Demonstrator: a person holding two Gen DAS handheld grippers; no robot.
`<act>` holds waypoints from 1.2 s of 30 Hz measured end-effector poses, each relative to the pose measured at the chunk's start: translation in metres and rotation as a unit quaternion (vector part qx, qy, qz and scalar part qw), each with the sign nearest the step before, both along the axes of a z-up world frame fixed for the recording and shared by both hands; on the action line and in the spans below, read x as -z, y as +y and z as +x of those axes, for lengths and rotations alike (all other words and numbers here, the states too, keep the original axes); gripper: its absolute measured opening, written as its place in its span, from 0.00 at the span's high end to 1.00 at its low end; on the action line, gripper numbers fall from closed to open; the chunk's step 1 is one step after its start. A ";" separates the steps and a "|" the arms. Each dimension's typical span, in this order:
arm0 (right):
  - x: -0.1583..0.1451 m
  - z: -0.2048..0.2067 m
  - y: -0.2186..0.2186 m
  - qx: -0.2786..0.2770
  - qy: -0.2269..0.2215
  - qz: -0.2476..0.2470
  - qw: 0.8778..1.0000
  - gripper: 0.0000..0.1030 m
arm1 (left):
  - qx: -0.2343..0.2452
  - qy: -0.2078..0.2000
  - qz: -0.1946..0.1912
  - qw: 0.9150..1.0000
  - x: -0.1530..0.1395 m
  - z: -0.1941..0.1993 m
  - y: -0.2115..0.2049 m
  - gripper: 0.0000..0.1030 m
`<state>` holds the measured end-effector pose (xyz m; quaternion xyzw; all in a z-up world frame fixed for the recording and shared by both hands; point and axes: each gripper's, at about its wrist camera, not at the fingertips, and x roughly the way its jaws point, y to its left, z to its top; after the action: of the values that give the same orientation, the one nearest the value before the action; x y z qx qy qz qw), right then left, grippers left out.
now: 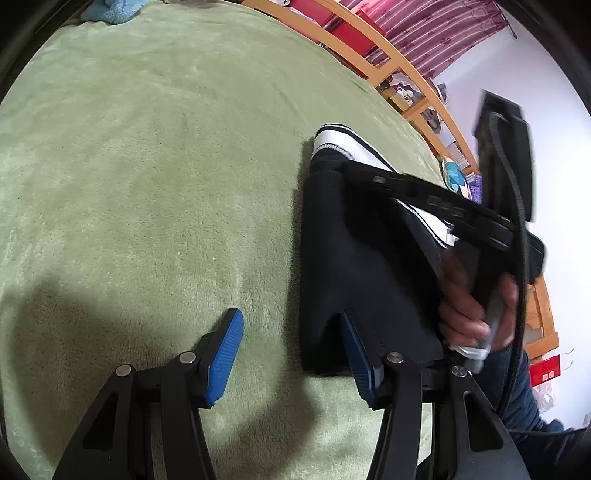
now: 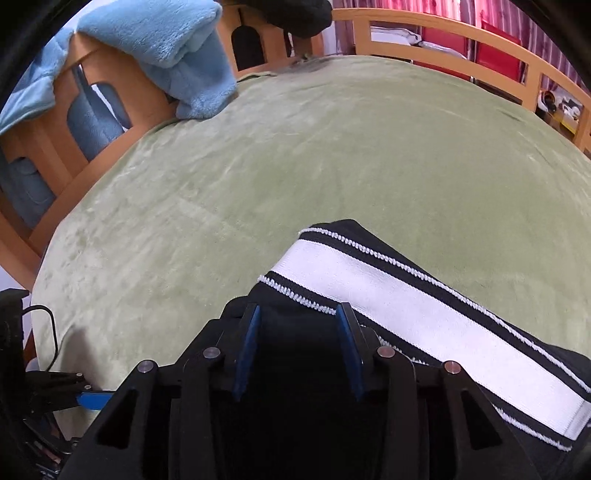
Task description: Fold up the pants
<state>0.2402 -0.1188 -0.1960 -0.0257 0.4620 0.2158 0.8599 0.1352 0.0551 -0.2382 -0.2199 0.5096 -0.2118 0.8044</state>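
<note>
Pants: black with a white stripe, folded small, lying on the green blanket on the bed.
Left gripper: its blue fingers are spread wide. One finger rests on the blanket, the other touches the near edge of the pants.
Right gripper: its fingers are apart, with black pants cloth between them. It is too dark to tell if they pinch it.
Hand: holds the right gripper's handle.
Blue towel: hangs on the wooden bed rail.

Matt black cloth pants, plush green blanket
</note>
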 end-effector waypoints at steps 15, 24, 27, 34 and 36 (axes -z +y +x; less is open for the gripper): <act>-0.008 -0.145 -0.162 0.203 -0.020 -0.023 0.979 0.66 | 0.002 0.012 -0.058 0.998 0.004 -0.003 -0.015 0.50; 0.012 -0.163 -0.197 0.226 -0.025 0.041 0.973 0.83 | -0.036 0.020 -0.062 0.997 0.008 0.004 -0.028 0.50; 0.015 -0.148 -0.188 0.227 -0.017 0.011 0.974 0.84 | -0.034 0.005 -0.032 0.999 0.000 0.000 -0.039 0.63; -0.039 -0.188 -0.220 0.277 -0.036 0.021 0.960 0.63 | -0.007 -0.039 -0.036 0.999 -0.051 -0.007 -0.042 0.82; -0.058 -0.208 -0.241 0.303 -0.052 0.024 0.951 0.63 | -0.001 -0.060 -0.026 0.998 -0.072 -0.009 -0.051 0.83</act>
<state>0.0320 -0.3601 -0.1385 0.1252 0.3976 -0.0457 0.9078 0.1263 0.0043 -0.1664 -0.2286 0.4543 -0.2370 0.8278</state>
